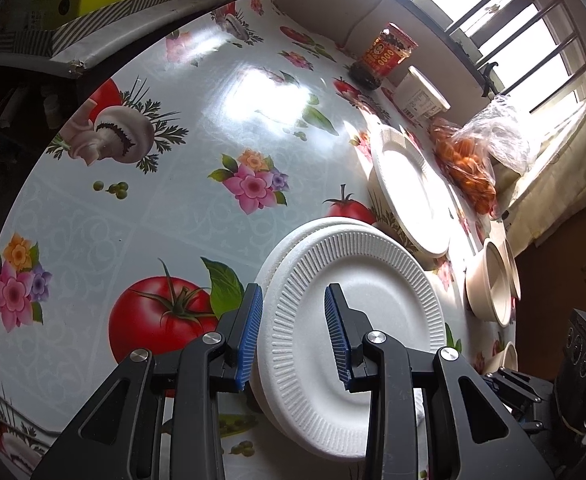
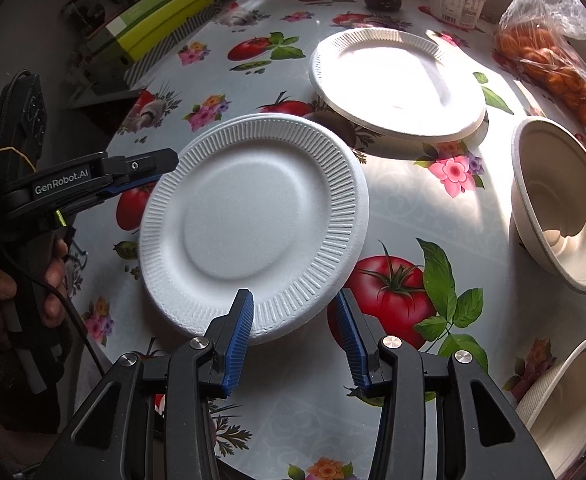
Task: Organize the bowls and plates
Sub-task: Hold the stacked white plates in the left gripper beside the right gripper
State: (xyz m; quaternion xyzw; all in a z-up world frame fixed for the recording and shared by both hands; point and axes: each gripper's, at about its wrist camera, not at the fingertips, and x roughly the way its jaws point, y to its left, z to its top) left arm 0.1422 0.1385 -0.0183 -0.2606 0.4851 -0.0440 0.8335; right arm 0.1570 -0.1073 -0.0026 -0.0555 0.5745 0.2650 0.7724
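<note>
**Foam plates stacked between two open grippers**

Foam plates (image 2: 253,220) sit as a small stack on the flowered tablecloth (image 1: 213,128), the ribbed top one slightly offset from the one below. The left gripper (image 1: 293,336) has its jaws spread wide, straddling the stack's rim without clamping it. The right gripper (image 2: 297,340) is also wide open, at the near edge. A second plate (image 2: 397,80) lies beyond in sunlight, with two bowls (image 2: 561,200) to the right.
</note>
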